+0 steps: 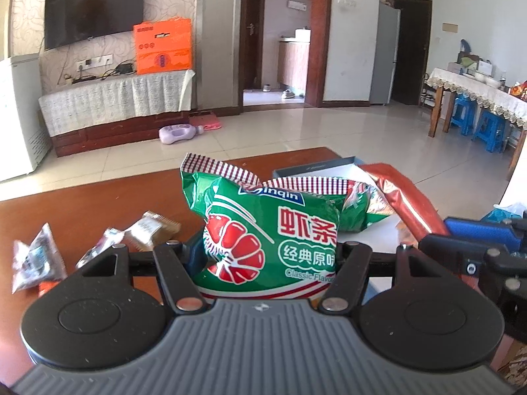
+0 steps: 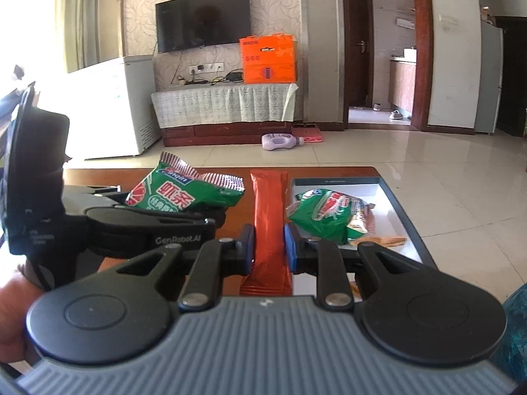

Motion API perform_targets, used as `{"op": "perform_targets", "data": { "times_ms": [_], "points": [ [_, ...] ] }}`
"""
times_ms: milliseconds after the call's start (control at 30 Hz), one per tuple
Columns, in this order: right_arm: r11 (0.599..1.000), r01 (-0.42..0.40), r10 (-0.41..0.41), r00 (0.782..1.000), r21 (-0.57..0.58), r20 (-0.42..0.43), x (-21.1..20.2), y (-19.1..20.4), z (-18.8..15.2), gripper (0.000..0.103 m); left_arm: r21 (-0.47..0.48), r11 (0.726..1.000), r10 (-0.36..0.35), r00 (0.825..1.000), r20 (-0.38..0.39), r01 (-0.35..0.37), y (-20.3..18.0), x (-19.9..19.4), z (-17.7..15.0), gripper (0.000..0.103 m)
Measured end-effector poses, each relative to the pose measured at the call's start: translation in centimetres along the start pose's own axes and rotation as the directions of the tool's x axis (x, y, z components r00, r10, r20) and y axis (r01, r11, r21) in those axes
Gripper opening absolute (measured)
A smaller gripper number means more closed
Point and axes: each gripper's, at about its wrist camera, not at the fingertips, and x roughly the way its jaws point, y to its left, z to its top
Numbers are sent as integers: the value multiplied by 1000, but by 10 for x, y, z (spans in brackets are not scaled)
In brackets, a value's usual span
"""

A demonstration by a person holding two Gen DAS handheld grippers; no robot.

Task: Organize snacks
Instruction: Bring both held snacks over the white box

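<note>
left gripper [image 1: 270, 256] clenched on green shrimp-cracker bag [image 1: 273, 230], held above brown table [image 1: 98, 197]. right gripper [image 2: 270, 247] clenched on orange-red snack packet [image 2: 270, 217]. my advice was: carry each over white tray [image 2: 388, 204], lower flat beside second green bag [image 2: 322, 214], then release.

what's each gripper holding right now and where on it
Left gripper: green shrimp-chip bag, pinched across its lower body. Right gripper: long red packet, gripped around its middle.
</note>
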Motion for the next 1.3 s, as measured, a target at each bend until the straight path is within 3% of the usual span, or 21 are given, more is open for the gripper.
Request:
{"op": "perform_targets", "data": {
  "times_ms": [633, 1067, 1300],
  "points": [
    [989, 122, -121, 992, 86, -21, 9, -62, -11, 23, 21, 990, -137, 991, -14, 137, -65, 95, 32, 70],
    [983, 149, -143, 988, 111, -56, 29, -73, -9, 23, 11, 989, -146, 987, -63, 147, -93, 173, 41, 70],
    [978, 159, -150, 986, 132, -75, 38, -77, -13, 23, 24, 989, -143, 988, -65, 144, -99, 192, 44, 73]
  ]
}}
